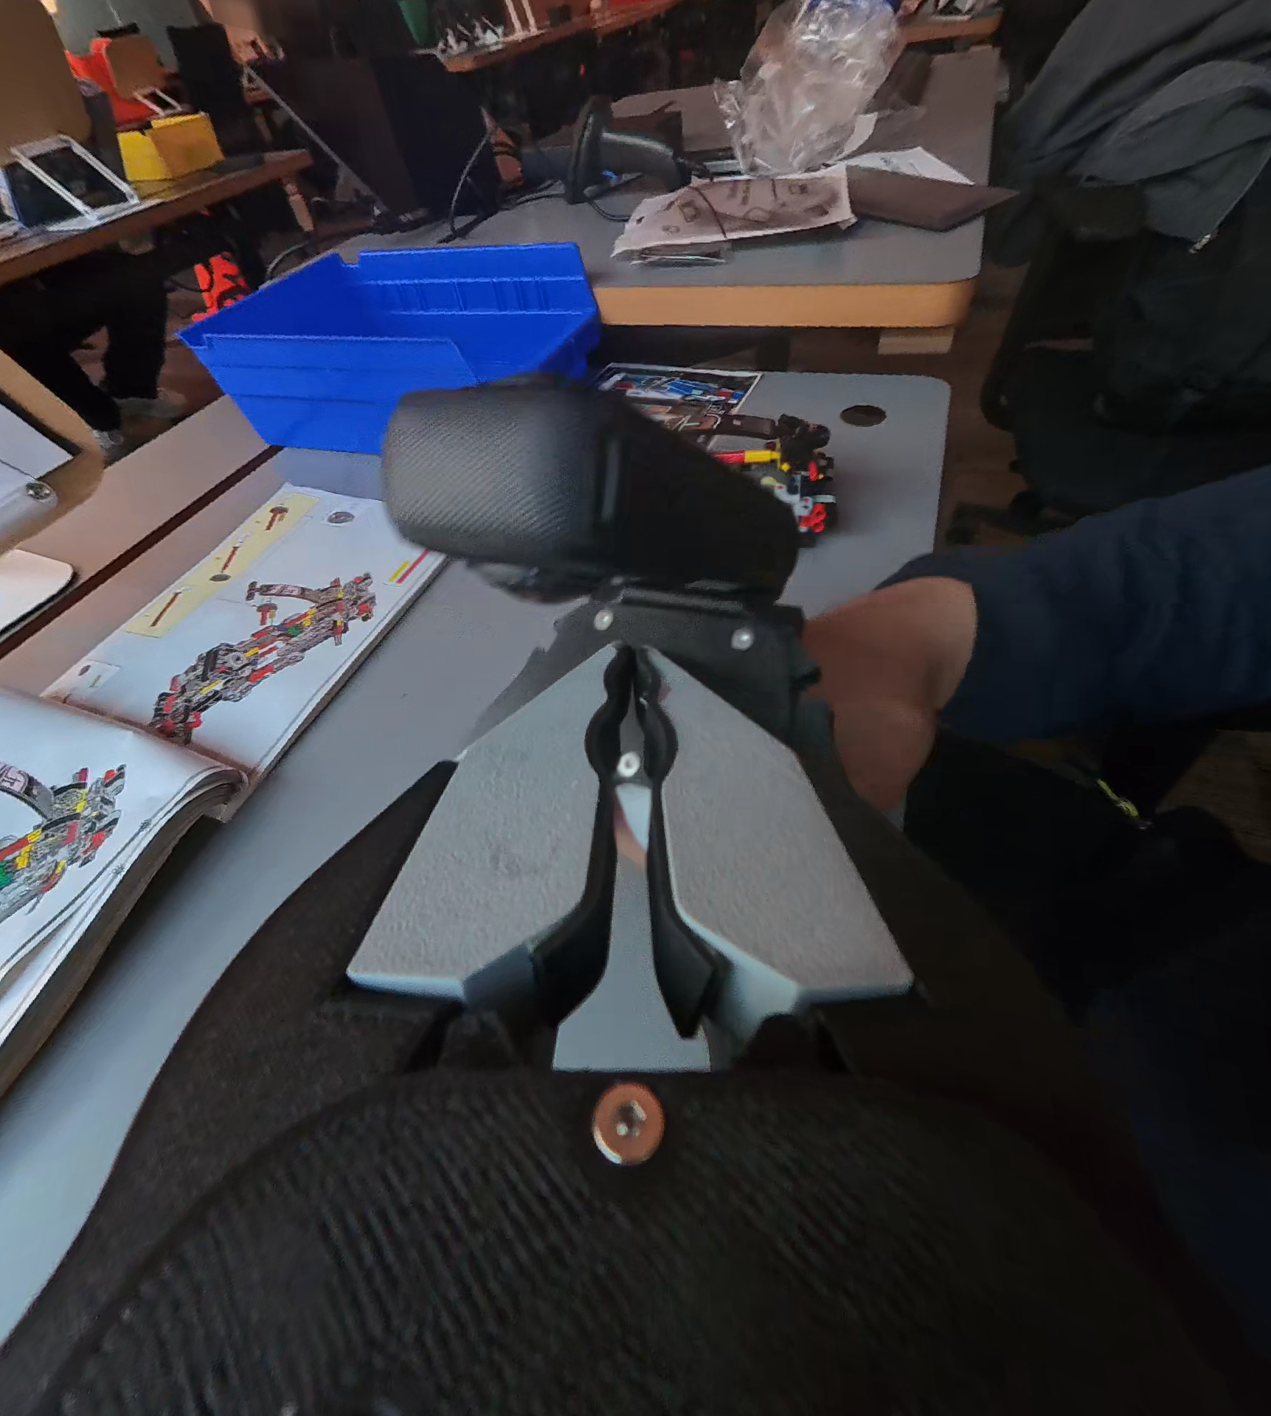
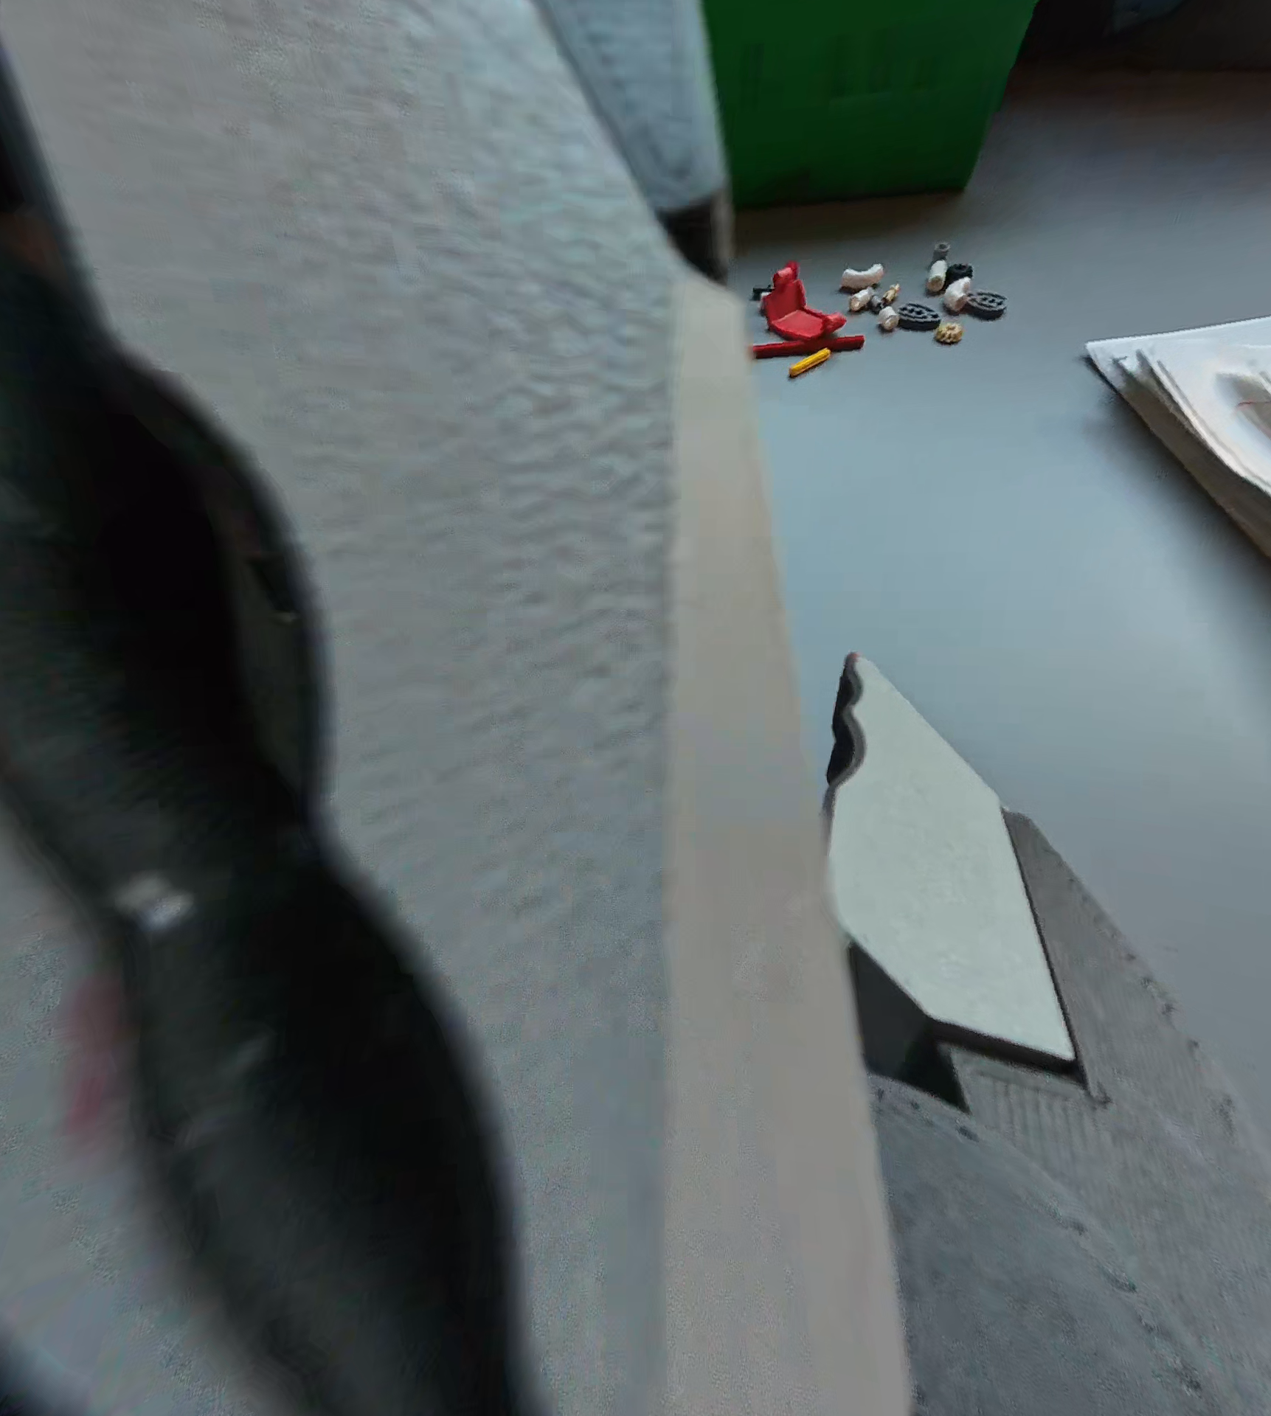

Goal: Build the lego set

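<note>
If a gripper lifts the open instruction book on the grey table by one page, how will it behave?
Probably floppy: the instruction book is a thick stack of thin pages, so one page would likely bend or tear. It looks heavy. Pushed at its edge, it should slide on the smooth table.

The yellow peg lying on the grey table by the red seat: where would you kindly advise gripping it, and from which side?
Take the yellow peg at its middle, from above, jaws across its thin width, I'd say: it lies flat, and the red rod just behind leaves little room.
</note>
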The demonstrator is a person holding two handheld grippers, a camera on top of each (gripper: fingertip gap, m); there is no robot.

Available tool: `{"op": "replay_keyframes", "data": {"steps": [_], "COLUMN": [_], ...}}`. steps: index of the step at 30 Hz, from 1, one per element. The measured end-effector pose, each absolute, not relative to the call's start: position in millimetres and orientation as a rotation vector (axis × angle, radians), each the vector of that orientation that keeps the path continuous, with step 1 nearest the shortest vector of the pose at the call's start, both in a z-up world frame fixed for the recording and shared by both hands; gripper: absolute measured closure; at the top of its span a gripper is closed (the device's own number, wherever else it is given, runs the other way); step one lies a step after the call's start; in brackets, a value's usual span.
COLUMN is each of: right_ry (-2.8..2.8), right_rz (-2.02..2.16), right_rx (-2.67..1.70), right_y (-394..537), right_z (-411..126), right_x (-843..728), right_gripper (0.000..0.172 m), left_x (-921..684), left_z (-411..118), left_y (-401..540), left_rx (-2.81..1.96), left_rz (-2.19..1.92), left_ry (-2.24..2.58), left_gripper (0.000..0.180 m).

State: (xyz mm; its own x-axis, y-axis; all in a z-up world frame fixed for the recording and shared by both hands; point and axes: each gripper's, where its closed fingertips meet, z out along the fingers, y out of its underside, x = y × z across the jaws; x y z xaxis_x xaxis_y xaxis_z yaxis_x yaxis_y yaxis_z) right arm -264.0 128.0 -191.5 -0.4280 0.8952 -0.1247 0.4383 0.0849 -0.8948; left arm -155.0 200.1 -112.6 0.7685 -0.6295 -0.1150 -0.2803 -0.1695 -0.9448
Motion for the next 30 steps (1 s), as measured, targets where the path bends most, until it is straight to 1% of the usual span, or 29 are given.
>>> {"op": "replay_keyframes", "data": {"steps": [1,4,5,6,7,11,15,19,20,21,25,26,27,30], "right_ry": [-1.900,-1.847,-1.851,-1.875,-1.868,-1.646,-1.396,-1.309,-1.285,-1.280,-1.357,-1.377,-1.384,-1.418], "right_rz": [1.276,1.231,1.250,1.304,1.363,1.317,1.253,1.266,1.224,1.169,0.896,0.846,0.789,0.679], "right_rx": [-1.292,-1.298,-1.314,-1.309,-1.293,-1.265,-1.154,-1.220,-1.256,-1.297,-1.430,-1.468,-1.533,-1.651], "right_y": [130.4,145.5,149.8,149.9,151.0,182.8,207.2,225.3,233.5,240.1,245.6,244.2,246.1,248.1], "right_z": [-187.3,-167.6,-161.7,-154.7,-144.6,-112.2,-85.1,-82.7,-84.5,-88.6,-120.5,-133.4,-149.1,-191.2], "right_x": [-261.5,-251.9,-245.1,-235.9,-227.7,-207.8,-173.4,-135.2,-125.3,-115.7,-85.9,-81.8,-77.8,-70.8], "right_gripper": [0.071,0.089,0.088,0.114,0.171,0.172,0.172,0.172,0.162,0.171,0.172,0.167,0.152,0.146], "left_x": [-156.5,-168.4,-175.0,-181.3,-187.4,-203.0,-207.1,-209.7,-210.3,-210.8,-201.4,-196.8,-190.9,-175.4], "left_z": [-110.5,-97.6,-94.4,-93.1,-93.1,-104.2,-143.2,-181.7,-190.2,-198.1,-218.2,-221.8,-224.7,-228.5], "left_y": [197.9,191.3,190.0,188.6,187.5,182.9,182.1,190.8,194.0,197.4,213.3,218.2,223.9,247.4], "left_rx": [-1.755,-1.710,-1.711,-1.722,-1.739,-1.792,-1.911,-1.992,-2.012,-2.033,-2.065,-2.070,-2.073,-2.055], "left_rz": [-0.377,-0.355,-0.332,-0.318,-0.313,-0.348,-0.378,-0.346,-0.336,-0.328,-0.339,-0.355,-0.377,-0.399], "left_ry": [0.720,0.717,0.709,0.705,0.698,0.680,0.721,0.752,0.763,0.776,0.865,0.890,0.914,0.969], "left_gripper": [0.180,0.180,0.180,0.180,0.180,0.180,0.180,0.180,0.180,0.180,0.180,0.180,0.166,0.151]}}
